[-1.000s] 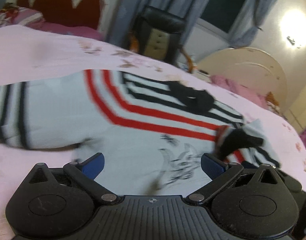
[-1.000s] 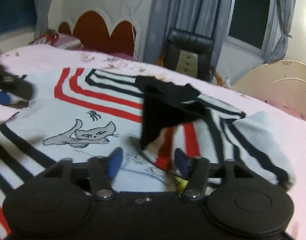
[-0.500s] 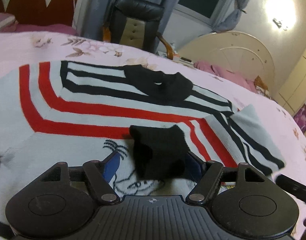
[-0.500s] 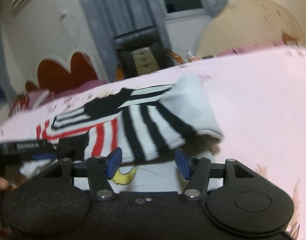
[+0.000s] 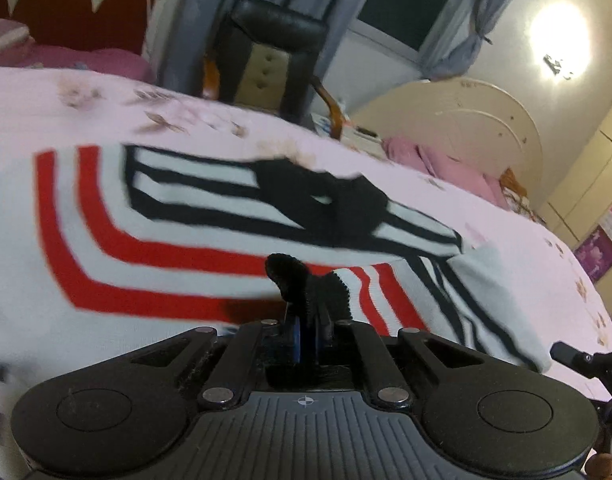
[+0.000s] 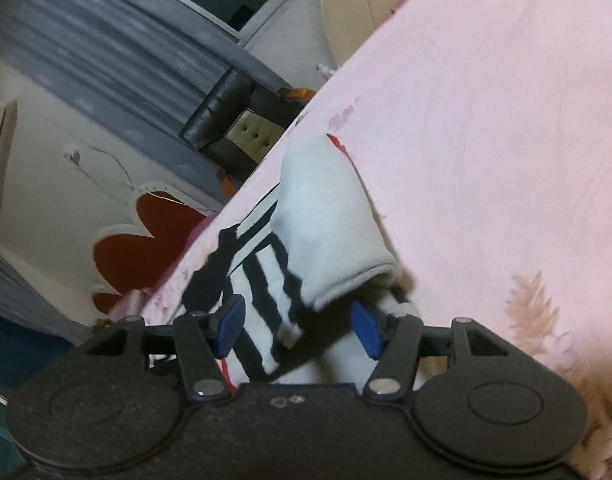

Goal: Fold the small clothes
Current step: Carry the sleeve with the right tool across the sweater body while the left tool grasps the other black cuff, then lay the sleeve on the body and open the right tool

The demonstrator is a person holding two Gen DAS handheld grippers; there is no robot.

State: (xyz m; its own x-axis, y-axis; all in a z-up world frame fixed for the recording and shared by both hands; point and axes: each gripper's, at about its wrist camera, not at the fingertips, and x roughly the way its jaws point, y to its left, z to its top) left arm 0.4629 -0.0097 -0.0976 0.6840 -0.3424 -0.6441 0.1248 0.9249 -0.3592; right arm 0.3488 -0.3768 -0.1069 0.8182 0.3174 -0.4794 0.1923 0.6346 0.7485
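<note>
Left wrist view: left gripper (image 5: 307,330), black body with blue pads, jaws just closed, pinched on a black ribbed cuff (image 5: 306,284) that stands up from between the pads at centre frame. Behind it, from 9 o'clock across to 3 o'clock, a white sweater (image 5: 178,216) with red and black chevron stripes, spread on a pink bedsheet (image 5: 66,112); black collar (image 5: 325,204) near centre, just above the cuff. At 12 o'clock, a black chair (image 5: 266,56) beside grey curtains (image 5: 210,20); at 10 o'clock a red headboard (image 5: 66,8); at 2 o'clock a lit lamp (image 5: 557,40). A black part of the other tool shows at 4 o'clock by the frame edge. Right wrist view, strongly rolled: right gripper (image 6: 298,326), jaws about half open; the sweater's striped sleeve (image 6: 274,280) and a folded white edge (image 6: 337,240) lie between the blue pads, pads not pressing on the cloth. Bedsheet fills 1 to 5 o'clock. Chair at 11 o'clock, headboard at 9 o'clock, curtains at 10 o'clock.
</note>
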